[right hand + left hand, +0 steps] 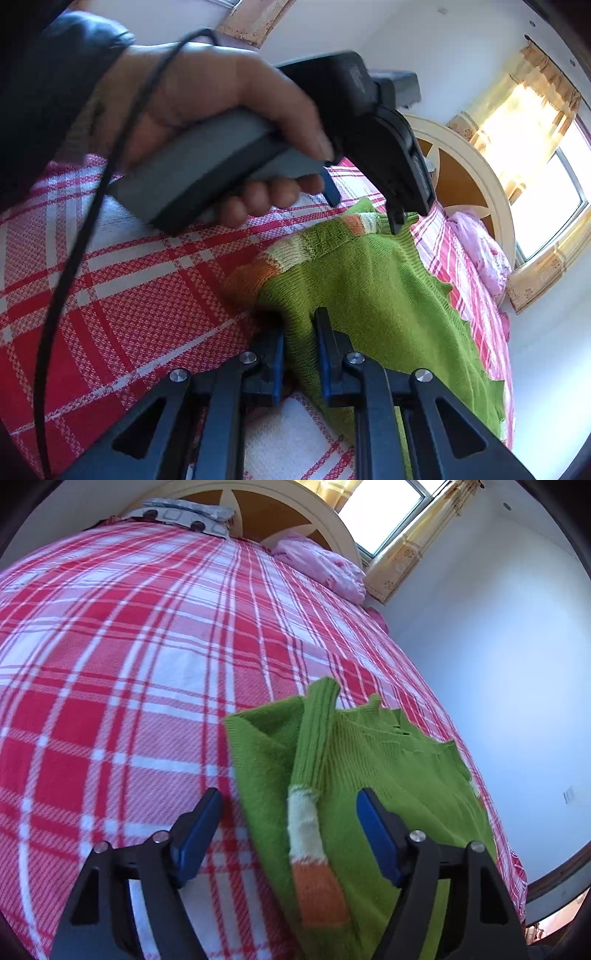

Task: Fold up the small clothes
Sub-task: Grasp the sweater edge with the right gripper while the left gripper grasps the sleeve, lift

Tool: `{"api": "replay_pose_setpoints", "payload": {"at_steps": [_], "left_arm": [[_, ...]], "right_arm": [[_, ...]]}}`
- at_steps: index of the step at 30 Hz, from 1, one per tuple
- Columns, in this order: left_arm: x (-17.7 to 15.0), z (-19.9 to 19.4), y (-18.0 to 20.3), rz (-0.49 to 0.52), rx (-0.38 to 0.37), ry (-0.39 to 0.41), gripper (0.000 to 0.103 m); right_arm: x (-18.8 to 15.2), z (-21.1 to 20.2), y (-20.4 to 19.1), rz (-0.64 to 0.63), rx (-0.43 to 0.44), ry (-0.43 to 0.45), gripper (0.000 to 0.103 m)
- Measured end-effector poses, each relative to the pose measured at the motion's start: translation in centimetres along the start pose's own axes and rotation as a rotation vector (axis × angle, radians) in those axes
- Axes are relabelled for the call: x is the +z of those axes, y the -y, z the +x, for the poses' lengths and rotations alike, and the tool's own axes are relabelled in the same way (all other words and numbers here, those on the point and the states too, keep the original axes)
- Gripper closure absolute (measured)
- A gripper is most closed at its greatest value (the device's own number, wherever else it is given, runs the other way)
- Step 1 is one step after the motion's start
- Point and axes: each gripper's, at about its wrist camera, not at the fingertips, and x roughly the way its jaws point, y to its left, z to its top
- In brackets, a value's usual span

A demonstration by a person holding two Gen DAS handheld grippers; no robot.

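Note:
A small green knit sweater (388, 775) with a cream and orange striped sleeve cuff (314, 856) lies on the red and white plaid bed cover (129, 701). My left gripper (290, 805) is open, its jaws on either side of the sleeve, just above the cloth. In the right wrist view the left gripper (400, 218) hovers over the far edge of the sweater (380, 295), held by a hand (207, 110). My right gripper (299, 332) is shut on a fold at the sweater's near edge.
A pink bundle of bedding (325, 565) and a patterned pillow (188, 513) lie by the curved headboard (273, 506). A bright window (384, 513) with yellow curtains is behind. The bed's right edge borders a white wall (498, 664). A black cable (74, 240) hangs at left.

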Motion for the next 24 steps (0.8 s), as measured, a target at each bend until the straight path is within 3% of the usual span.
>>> {"api": "replay_pose_setpoints", "payload": {"at_steps": [3,4,5,7,9,11,15,19,24], "left_arm": [[0.3,0.5,-0.2,-0.015,-0.042,-0.01,0.03],[0.4,0.5,-0.4,-0.023,-0.052,-0.01,0.043],[0.4,0.7,-0.8,-0.049,-0.071,-0.021,0.062],[0.5,1.0,-2.2,-0.124,-0.12,-0.04,0.084],[0.4,0.9,-3.8,-0.218,-0.203,-0.043,0.087],[0.3,0.8,-4.4,-0.258,-0.233,-0.04,0.089],[0.1,0.0,-3.2,-0.223,-0.219,-0.025,0.09],[0.2,-1.0,-2.2,-0.239,-0.268,-0.003,0.09],[0.9,-2.4,0.1,-0.238,-0.312,0.028,0.091]], "right_arm": [[0.0,-0.3,-0.6,-0.02,-0.024,0.003,0.088],[0.0,-0.4,-0.8,-0.022,-0.027,0.003,0.088],[0.0,-0.5,-0.9,-0.023,-0.027,0.003,0.088],[0.0,-0.6,-0.9,-0.021,-0.017,0.004,0.09],[0.1,-0.8,-0.7,-0.014,-0.001,0.008,0.093],[0.1,-1.2,-0.4,-0.002,0.006,0.019,0.096],[0.2,-3.1,1.0,0.058,0.015,0.08,0.097],[-0.1,-4.3,2.7,0.133,0.049,0.114,0.097],[-0.6,-6.1,3.8,0.181,0.025,0.163,0.097]]}}
